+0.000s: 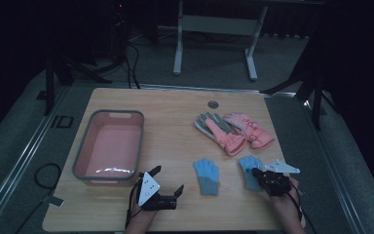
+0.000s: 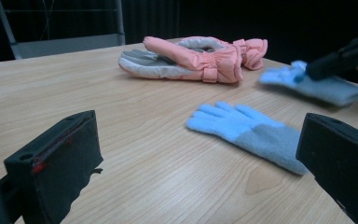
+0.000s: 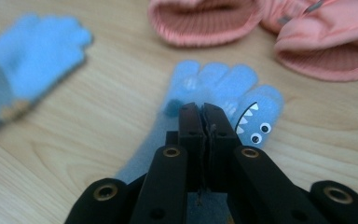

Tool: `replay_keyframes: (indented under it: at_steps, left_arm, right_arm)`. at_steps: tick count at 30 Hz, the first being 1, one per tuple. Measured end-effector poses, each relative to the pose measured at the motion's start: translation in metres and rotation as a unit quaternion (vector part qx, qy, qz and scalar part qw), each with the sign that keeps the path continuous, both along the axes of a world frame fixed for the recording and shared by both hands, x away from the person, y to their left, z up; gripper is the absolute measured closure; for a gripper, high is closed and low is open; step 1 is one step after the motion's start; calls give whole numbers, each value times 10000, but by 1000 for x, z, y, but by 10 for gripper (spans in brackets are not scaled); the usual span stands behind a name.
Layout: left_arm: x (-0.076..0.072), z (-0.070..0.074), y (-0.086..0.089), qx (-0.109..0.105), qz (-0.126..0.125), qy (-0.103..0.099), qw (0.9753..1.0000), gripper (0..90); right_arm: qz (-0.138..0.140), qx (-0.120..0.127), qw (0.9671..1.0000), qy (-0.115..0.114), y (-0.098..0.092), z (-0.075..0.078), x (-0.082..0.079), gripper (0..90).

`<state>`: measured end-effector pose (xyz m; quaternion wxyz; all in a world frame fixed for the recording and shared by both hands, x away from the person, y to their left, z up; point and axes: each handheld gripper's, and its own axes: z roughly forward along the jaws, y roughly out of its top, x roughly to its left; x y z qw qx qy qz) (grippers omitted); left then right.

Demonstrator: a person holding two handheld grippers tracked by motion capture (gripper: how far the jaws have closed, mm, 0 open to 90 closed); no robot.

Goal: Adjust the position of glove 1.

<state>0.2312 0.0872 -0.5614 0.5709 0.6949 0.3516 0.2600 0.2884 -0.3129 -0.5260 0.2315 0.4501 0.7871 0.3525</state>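
My right gripper [image 3: 203, 122] has its jaws pressed together on the blue glove [image 3: 223, 91] with the shark face, pinching fabric at the palm, fingers pointing away from me. That glove [image 1: 249, 168] lies near the table's [image 1: 175, 112] front right corner. How much cloth sits between the jaws I can't tell; they cover it, and the cuff end is cut off under my gripper.

My left gripper [image 1: 168, 180] sits near the front edge, jaws wide apart, gripping nothing, just right of the pink basin [image 1: 109, 146]. The second blue glove [image 2: 247, 128] lies flat on the table between the 2 grippers, ahead of my left jaws and closer to the right one, not touching.

2 pink gloves [image 1: 233, 130] lie overlapping toward the right back of the table, cuffs just beyond the shark glove's fingertips. In the right gripper view they are blurred and cut off at the top edge.
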Motion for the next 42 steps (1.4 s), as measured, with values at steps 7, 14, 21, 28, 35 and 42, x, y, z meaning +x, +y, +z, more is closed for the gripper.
replay_keyframes:
  at_steps: [7, 14, 21, 28, 35, 42]
  left_arm:
    - [0, 0, 0, 2, 3, 4, 10000, 0]
    - [0, 0, 0, -2, 7, 0, 10000, 0]
    - [-1, 0, -1, 26, -4, -24, 10000, 0]
    - [-1, 0, -1, 33, -11, -12, 10000, 0]
    - [0, 0, -1, 27, -8, -5, 10000, 0]
    - [0, 0, -1, 43, -13, 6, 10000, 0]
  right_arm:
    - [-52, 410, 9989, -223, 2, 28, -3, 877]
    - [141, 628, 9972, -374, 33, 55, -11, 877]
    - [596, 650, 9954, -371, 78, 58, -10, 876]
    - [767, 733, 9943, -97, 112, 45, -5, 876]
    - [813, 698, 9942, 100, 128, 30, -5, 876]
    - [807, 584, 9945, 325, 132, 15, -3, 875]
